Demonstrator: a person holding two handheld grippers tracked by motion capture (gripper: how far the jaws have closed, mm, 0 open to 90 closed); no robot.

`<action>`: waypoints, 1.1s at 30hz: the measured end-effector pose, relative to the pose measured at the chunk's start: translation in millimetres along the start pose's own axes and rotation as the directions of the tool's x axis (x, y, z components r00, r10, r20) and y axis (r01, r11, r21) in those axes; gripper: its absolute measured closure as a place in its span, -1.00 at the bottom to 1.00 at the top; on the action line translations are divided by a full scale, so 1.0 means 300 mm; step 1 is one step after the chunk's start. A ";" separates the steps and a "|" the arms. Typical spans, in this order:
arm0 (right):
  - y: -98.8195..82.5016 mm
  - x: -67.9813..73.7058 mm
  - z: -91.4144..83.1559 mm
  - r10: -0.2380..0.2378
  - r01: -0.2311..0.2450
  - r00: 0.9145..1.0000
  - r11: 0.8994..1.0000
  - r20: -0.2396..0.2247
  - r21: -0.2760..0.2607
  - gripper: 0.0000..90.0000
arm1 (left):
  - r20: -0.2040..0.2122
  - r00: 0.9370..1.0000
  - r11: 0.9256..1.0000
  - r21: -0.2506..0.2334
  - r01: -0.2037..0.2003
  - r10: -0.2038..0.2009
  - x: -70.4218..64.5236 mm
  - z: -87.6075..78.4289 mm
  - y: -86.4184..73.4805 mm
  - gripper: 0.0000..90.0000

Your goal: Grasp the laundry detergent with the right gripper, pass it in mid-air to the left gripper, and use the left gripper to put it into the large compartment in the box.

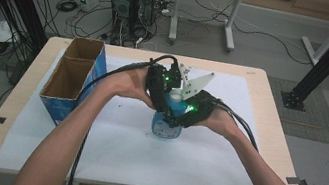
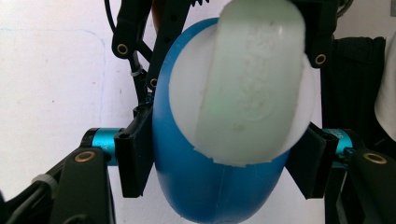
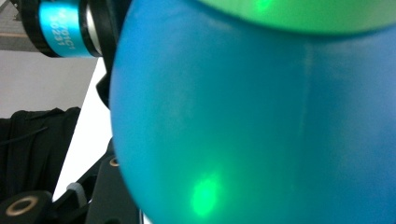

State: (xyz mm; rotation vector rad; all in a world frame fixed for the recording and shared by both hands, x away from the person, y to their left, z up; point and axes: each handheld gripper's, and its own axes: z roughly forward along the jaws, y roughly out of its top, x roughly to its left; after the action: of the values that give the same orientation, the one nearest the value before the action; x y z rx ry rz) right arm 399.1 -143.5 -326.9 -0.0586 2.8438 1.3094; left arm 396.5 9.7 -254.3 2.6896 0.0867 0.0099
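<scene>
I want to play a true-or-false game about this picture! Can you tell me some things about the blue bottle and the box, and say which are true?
1. The blue bottle has a white cap. True.
2. The bottle lies inside the cardboard box. False: it stands on the white sheet, apart from the box.
3. The right gripper is shut on the bottle. True.
4. The box is full of toys. False: nothing shows inside it.
5. The left gripper has the bottle between its jaws. True.
</scene>
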 end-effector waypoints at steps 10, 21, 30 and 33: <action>0.000 -0.002 0.003 -0.004 0.004 1.000 1.000 -0.002 0.005 0.02 | 0.006 1.000 1.000 0.002 -0.001 0.001 0.003 0.002 0.003 -0.20; -0.001 -0.002 0.004 -0.005 0.005 1.000 1.000 -0.008 0.007 0.02 | 0.003 1.000 1.000 0.001 -0.012 0.012 0.000 0.000 0.006 -0.18; -0.001 0.000 0.002 0.000 0.000 1.000 1.000 -0.013 0.000 0.02 | 0.007 1.000 1.000 -0.006 -0.012 0.012 -0.002 -0.003 0.006 -0.16; 0.001 0.003 0.003 0.001 -0.001 1.000 1.000 -0.019 -0.003 0.02 | 0.016 1.000 1.000 -0.006 -0.022 0.022 -0.002 -0.004 0.004 -0.16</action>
State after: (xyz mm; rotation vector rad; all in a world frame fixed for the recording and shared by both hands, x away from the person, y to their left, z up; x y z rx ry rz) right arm 398.2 -142.6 -327.4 -0.0707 2.8577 1.3208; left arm 395.8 9.1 -252.5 2.6843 0.0523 -0.0041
